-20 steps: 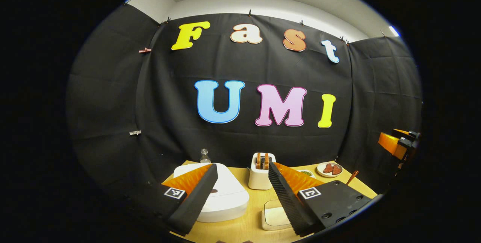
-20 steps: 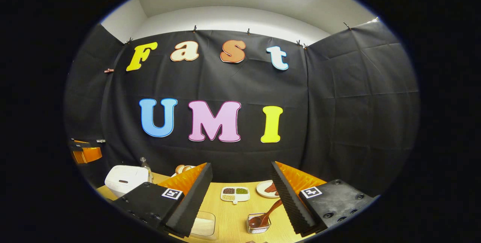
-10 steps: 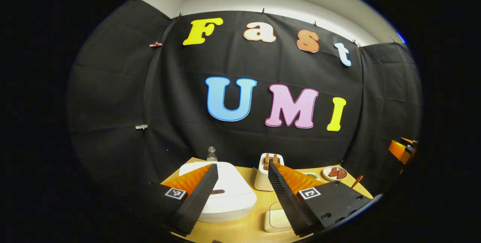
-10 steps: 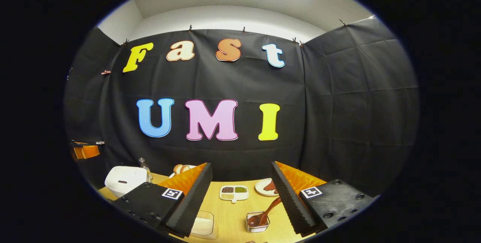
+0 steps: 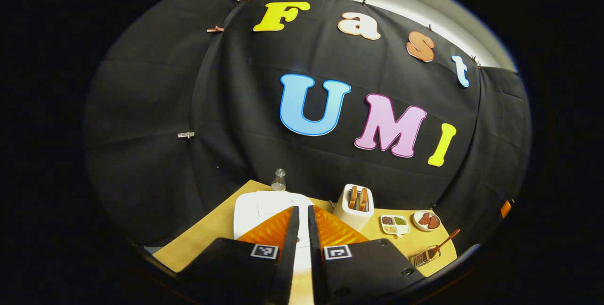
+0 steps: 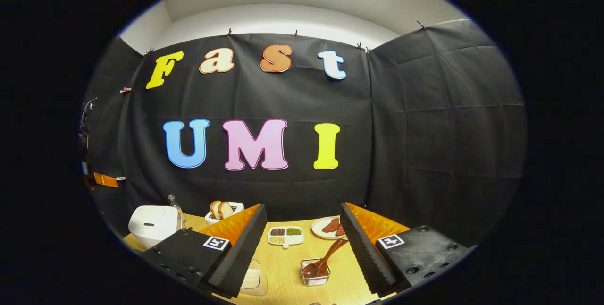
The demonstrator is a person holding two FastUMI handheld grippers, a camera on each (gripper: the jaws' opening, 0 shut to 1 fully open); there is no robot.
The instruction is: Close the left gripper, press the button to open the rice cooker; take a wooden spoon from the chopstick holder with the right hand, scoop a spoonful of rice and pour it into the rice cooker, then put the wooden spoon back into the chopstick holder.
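Observation:
The white rice cooker (image 5: 264, 206) sits at the table's left with its lid down. My left gripper (image 5: 302, 213) hovers over it, fingers shut together and holding nothing. The same cooker (image 6: 151, 222) shows far left in the right gripper view. A clear chopstick holder (image 6: 315, 273) stands on the table with the wooden spoon (image 6: 326, 258) leaning in it, below and between the fingers of my open right gripper (image 6: 302, 208). In the left gripper view, the holder (image 5: 423, 256) and spoon (image 5: 447, 240) sit far right. A clear container of rice (image 6: 252, 279) lies by the right gripper's left finger.
A toaster (image 5: 355, 206) with bread slices stands behind the cooker, and a small bottle (image 5: 278, 180) at the back. A divided dish of grains (image 6: 285, 235) and a plate of red pieces (image 6: 328, 227) lie mid-table. Part of the left gripper (image 6: 106, 180) shows at far left.
My left gripper has shut its fingers and tipped down over the rice cooker. The right gripper has stayed open and shifted only slightly.

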